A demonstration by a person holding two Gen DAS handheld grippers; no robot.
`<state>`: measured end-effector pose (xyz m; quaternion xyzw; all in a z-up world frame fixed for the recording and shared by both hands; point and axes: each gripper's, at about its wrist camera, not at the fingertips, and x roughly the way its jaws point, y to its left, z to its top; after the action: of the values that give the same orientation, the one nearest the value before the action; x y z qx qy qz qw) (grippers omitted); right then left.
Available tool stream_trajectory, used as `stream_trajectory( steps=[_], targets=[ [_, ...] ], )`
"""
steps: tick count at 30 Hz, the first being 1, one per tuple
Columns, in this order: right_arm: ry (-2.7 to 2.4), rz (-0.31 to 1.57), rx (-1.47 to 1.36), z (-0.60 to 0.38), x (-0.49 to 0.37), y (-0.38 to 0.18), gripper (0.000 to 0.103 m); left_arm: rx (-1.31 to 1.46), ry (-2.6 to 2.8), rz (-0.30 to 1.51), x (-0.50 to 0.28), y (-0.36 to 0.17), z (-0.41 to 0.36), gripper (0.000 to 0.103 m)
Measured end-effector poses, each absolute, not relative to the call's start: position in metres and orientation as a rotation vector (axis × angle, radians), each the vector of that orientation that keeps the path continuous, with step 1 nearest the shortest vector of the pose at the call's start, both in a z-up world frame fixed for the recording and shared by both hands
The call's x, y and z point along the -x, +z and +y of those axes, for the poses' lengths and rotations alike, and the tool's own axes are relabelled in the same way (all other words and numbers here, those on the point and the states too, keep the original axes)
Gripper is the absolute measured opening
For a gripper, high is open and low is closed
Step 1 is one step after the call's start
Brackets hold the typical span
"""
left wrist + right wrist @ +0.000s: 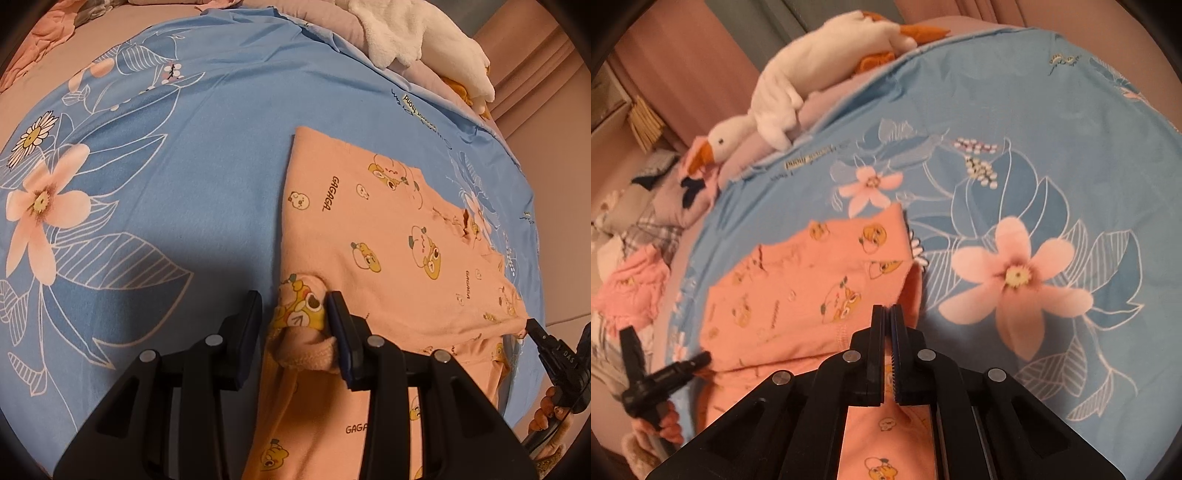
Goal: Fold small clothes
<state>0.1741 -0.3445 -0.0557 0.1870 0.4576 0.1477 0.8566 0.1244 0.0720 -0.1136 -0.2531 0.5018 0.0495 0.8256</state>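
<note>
A pink garment (388,240) printed with cartoon animals lies partly folded on the blue floral sheet (166,184). My left gripper (294,314) is shut on a bunched part of its near edge, and cloth hangs from there toward the camera. In the right wrist view the same garment (798,295) lies ahead and to the left. My right gripper (888,310) has its jaws pressed together over the garment's right side, with pink cloth showing between the fingers. Each gripper also shows in the other's view: the right gripper (532,325) at the garment's corner, the left gripper (705,357) at its opposite edge.
A white goose plush (783,99) lies along the sheet's far edge on a mauve blanket. A crumpled pink cloth (631,288) and grey plaid clothes (653,229) sit off the sheet to the left. The sheet (1034,129) spreads bare to the right. A hand (546,410) grips the right tool.
</note>
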Motion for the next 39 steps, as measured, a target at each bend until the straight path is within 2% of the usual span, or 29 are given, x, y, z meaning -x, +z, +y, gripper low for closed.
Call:
stream_trajectory(
  steps=[9,17,21,22,27,32,36,39],
  targets=[
    [0.259,1.070,-0.373,-0.340,-0.179,-0.093,0.004,0.518,0.102,1.062,-0.123,-0.113,0.071,0.038],
    [0.194,1.073,-0.296,-0.338,-0.177,-0.095,0.004,0.518,0.098,1.065,-0.123,-0.113,0.072,0.038],
    [0.188,1.073,-0.294,-0.339,-0.176,-0.094,0.004,0.517,0.101,1.064,-0.119,-0.108,0.070,0.038],
    [0.186,1.071,-0.295,-0.339,-0.175,-0.093,0.004,0.508,0.096,1.056,-0.116,-0.104,0.068,0.032],
    [0.184,1.002,-0.279,-0.343,-0.167,-0.070,0.004,0.491,0.042,0.994,-0.102,-0.079,0.057,0.033],
    [0.227,0.952,-0.246,-0.330,-0.162,-0.053,0.004,0.469,0.014,0.993,-0.103,-0.079,0.043,0.033],
    [0.287,0.969,-0.216,-0.310,-0.165,-0.058,0.007,0.438,0.004,1.001,-0.107,-0.085,0.034,0.035],
    [0.307,0.994,-0.204,-0.297,-0.169,-0.064,0.014,0.417,0.021,1.020,-0.111,-0.092,0.035,0.035]
  ],
)
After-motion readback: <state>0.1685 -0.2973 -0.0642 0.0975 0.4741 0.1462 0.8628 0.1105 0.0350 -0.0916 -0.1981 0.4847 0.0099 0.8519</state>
